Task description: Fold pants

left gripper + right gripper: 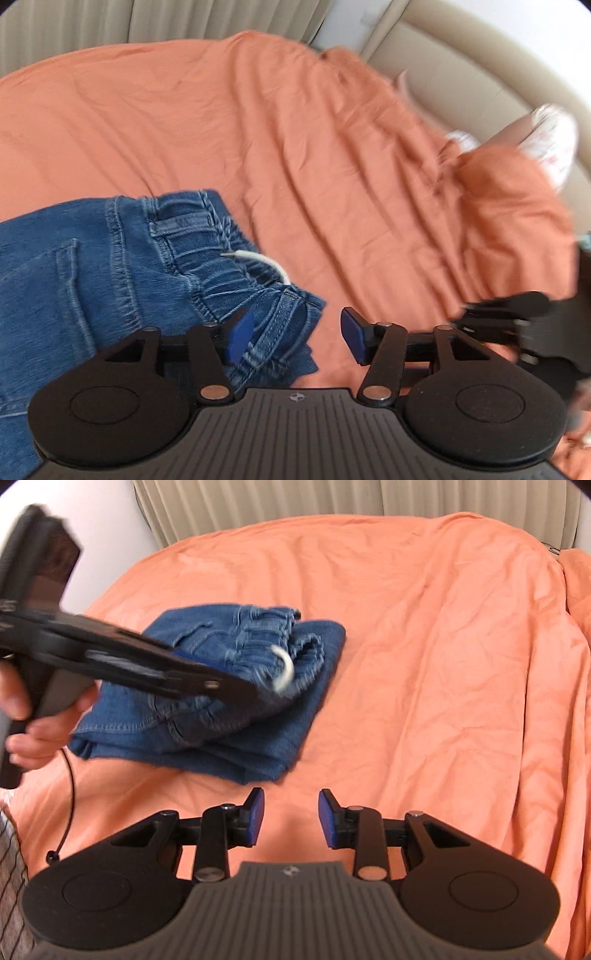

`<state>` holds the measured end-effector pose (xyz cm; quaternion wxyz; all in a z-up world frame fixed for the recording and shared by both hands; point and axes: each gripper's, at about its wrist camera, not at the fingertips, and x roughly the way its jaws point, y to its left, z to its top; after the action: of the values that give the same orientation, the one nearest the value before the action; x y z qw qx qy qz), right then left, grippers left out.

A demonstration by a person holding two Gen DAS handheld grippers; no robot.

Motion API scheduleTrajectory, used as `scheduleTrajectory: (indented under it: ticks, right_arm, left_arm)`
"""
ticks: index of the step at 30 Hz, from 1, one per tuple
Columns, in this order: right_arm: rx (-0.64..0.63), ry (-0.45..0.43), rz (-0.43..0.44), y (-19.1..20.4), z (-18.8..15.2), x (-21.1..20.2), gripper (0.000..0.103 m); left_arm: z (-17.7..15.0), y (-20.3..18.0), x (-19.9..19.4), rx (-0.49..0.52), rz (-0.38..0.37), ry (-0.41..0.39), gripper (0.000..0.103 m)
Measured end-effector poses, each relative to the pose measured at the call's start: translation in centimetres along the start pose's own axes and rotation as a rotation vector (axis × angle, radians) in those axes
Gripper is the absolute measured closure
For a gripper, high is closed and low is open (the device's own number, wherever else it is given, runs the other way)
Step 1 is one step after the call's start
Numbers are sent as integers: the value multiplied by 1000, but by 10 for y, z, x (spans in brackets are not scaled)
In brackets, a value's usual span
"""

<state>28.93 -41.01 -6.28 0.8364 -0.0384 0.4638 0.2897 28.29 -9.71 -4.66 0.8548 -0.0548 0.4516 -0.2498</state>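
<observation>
Subject: a pair of blue denim pants point(236, 686) with elasticated waistband, lying as a compact folded stack on the wrinkled orange bed sheet point(424, 664), left of centre in the right wrist view. The gathered waistband and a white drawstring end point(271, 264) sit uppermost; a flat layer of leg fabric protrudes beneath on the near and right sides.

Handling, as a judgement: the denim looks soft but fairly thick, moderately heavy for cloth, not slippery and not fragile. Stacked layers will likely slide over each other if lifted by one layer only. The best hold appears to be the stitched waistband edge or belt loop point(177, 225), where seams give bulk; alternatively a pinch through all layers at a corner of the stack. The drawstring is a poor hold and could snag.

Left gripper point(295, 338): jaws spread wide, holding nothing; its left blue pad overlaps the waistband corner, contact uncertain. Right gripper point(291, 818): jaws moderately apart, empty, over bare sheet just short of the stack's near edge.

Surroundings: beige upholstered headboard point(461, 62) and pleated beige curtain point(295, 502) behind; a pale patterned pillow point(550, 136) well apart at the sheet's far edge. A thin black cable point(70, 794) hangs below the left hand point(33, 716). The left tool crosses over the stack in the right view, partly blocking approach from that side
</observation>
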Motion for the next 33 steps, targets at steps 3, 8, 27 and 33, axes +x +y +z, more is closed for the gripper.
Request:
scheduleTrajectory:
  ticks: [3, 8, 27, 33]
  right_arm:
    - [18, -48, 14, 6, 11, -3, 66]
    - [141, -95, 103, 11, 38, -2, 59]
    - [309, 78, 36, 11, 96, 96, 90]
    - [138, -38, 34, 47, 127, 47, 99]
  left_arm:
    - [-4, 19, -31, 52, 75, -39, 35]
    - [-34, 57, -68, 192, 277, -4, 31]
    - [-139, 110, -61, 312, 398, 106, 59]
    - [-140, 111, -81, 284, 413, 50, 88]
